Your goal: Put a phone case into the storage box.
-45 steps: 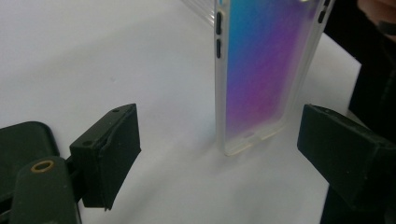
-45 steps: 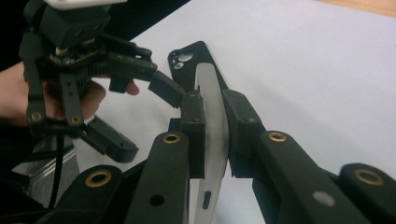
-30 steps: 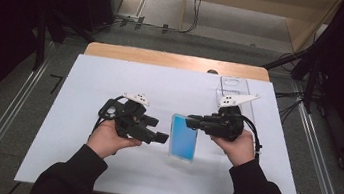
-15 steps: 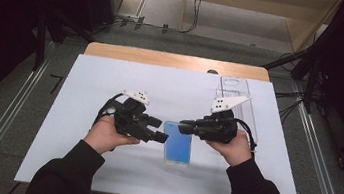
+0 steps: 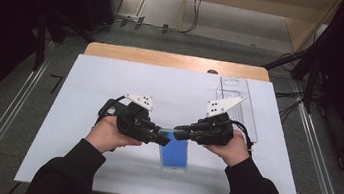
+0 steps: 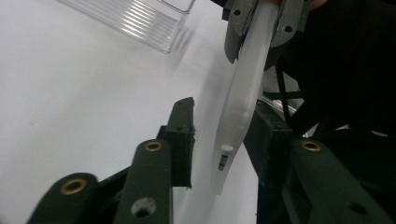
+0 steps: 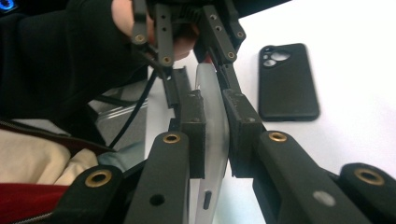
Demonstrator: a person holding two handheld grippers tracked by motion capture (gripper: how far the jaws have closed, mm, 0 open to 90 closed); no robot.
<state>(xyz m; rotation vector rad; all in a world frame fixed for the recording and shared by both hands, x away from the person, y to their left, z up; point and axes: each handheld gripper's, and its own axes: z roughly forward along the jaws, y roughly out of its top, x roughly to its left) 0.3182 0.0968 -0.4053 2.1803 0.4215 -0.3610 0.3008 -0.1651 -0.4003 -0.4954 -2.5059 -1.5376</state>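
Note:
A translucent white phone case (image 7: 212, 116) stands on edge in the air, and my right gripper (image 7: 214, 99) is shut on it. My left gripper (image 6: 223, 109) faces it from the other side. Its jaws have just been closing around the case's (image 6: 240, 93) free end. One pad (image 6: 182, 135) is still a gap away from the case, so they do not press. In the high view both grippers, left (image 5: 160, 135) and right (image 5: 180, 128), meet tip to tip at mid-table. Under them lies a phone (image 5: 174, 152), blue from above and dark (image 7: 287, 81) in the right gripper view.
A clear ribbed plastic tray (image 5: 237, 103) lies at the back right of the white mat (image 5: 84, 95); its corner (image 6: 135, 16) appears in the left gripper view. The wooden table edge (image 5: 175, 60) runs behind the mat. Dark sleeves come in from the bottom.
My right gripper has swung left with the case, tip toward my left gripper, and the two now meet above the phone. The left jaws have narrowed around the case.

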